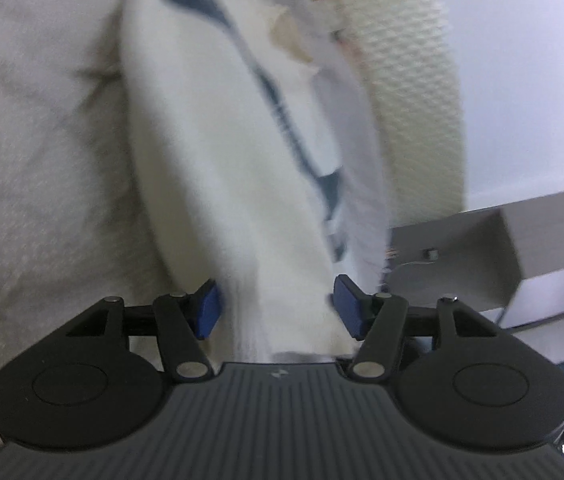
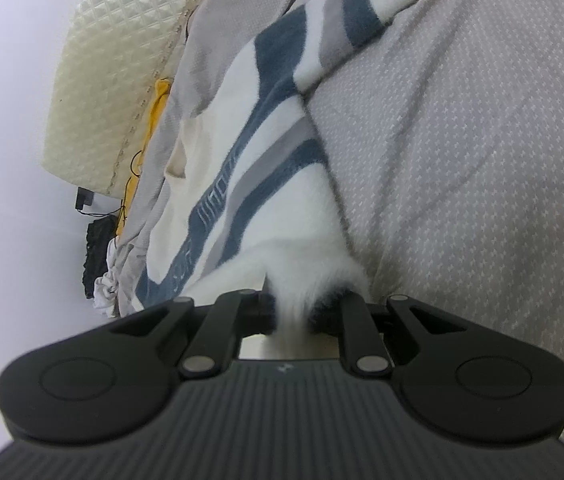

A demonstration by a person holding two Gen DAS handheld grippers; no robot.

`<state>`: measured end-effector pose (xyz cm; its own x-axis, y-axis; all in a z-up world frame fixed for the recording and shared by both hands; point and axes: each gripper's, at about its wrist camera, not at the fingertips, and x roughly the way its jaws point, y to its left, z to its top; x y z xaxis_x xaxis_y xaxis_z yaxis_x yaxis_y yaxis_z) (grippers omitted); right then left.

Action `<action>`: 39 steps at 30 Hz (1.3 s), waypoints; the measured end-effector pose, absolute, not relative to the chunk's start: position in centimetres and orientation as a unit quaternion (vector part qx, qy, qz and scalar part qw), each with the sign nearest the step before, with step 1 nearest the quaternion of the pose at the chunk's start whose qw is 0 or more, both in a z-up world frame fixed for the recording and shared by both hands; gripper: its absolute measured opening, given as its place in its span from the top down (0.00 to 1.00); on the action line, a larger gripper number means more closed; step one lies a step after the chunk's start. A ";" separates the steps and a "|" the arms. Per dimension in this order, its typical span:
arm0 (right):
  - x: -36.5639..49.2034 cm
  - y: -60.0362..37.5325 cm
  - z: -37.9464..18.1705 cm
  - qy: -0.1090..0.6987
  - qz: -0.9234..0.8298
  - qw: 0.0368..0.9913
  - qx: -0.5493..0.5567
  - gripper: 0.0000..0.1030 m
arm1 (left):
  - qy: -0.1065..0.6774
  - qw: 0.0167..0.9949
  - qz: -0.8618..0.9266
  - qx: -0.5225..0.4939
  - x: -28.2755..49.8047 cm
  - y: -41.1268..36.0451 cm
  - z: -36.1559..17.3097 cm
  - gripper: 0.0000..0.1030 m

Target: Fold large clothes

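Note:
A fluffy white garment (image 1: 209, 152) with dark blue and grey stripes lies stretched over a pale grey bedcover (image 1: 33, 160). A thick white fold of it runs between the blue pads (image 1: 207, 312) of my left gripper (image 1: 277, 308). The jaws stand wide and the pads sit close beside the fold without clearly pressing it. In the right wrist view the same garment (image 2: 273, 184) narrows to a white bunch, and my right gripper (image 2: 292, 312) is shut on that bunch. The bedcover (image 2: 462, 140) fills the right side there.
A cream quilted cushion or headboard (image 1: 402, 80) (image 2: 113, 80) stands against the white wall. A grey box-like ledge (image 1: 462, 256) sits to the right of my left gripper. A yellow item (image 2: 157, 108) and dark and white cloth (image 2: 97, 248) lie beside the bed.

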<state>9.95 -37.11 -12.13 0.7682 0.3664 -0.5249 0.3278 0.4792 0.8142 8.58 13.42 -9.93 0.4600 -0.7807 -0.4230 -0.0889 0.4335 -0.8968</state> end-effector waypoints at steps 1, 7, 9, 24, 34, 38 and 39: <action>9.9 -37.1 -12.1 0.340 0.013 0.790 0.511 0.86 | 0.466 0.710 -0.236 -0.472 8.7 13.1 -10.3 0.38; 9.7 -37.2 -12.2 0.339 0.015 0.786 0.517 0.86 | 0.497 0.695 -0.195 -0.482 9.1 11.8 -12.4 0.37; 9.7 -37.3 -12.2 0.339 0.015 0.785 0.518 0.86 | 0.511 0.695 -0.173 -0.476 9.6 11.1 -13.1 0.35; 9.1 -36.8 -11.4 0.337 0.027 0.796 0.502 0.86 | 0.494 0.697 -0.147 -0.498 9.4 10.9 -12.3 0.82; 4.8 -32.6 -6.9 0.369 0.109 0.818 0.428 0.86 | 0.501 0.759 -0.111 -0.400 7.3 17.6 -2.9 0.88; 3.6 -29.8 -5.6 0.406 0.115 0.836 0.351 0.86 | 0.522 0.777 -0.092 -0.341 6.1 19.4 -1.1 0.90; 3.5 -29.3 -5.5 0.417 0.112 0.839 0.330 0.86 | 0.530 0.778 -0.085 -0.327 5.9 19.6 -1.1 0.90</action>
<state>3.52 -29.31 -5.51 0.6276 0.4628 -0.6260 0.0879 0.7568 0.6477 5.93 19.56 -1.12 0.4234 -0.4791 -0.7689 -0.2141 0.7718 -0.5988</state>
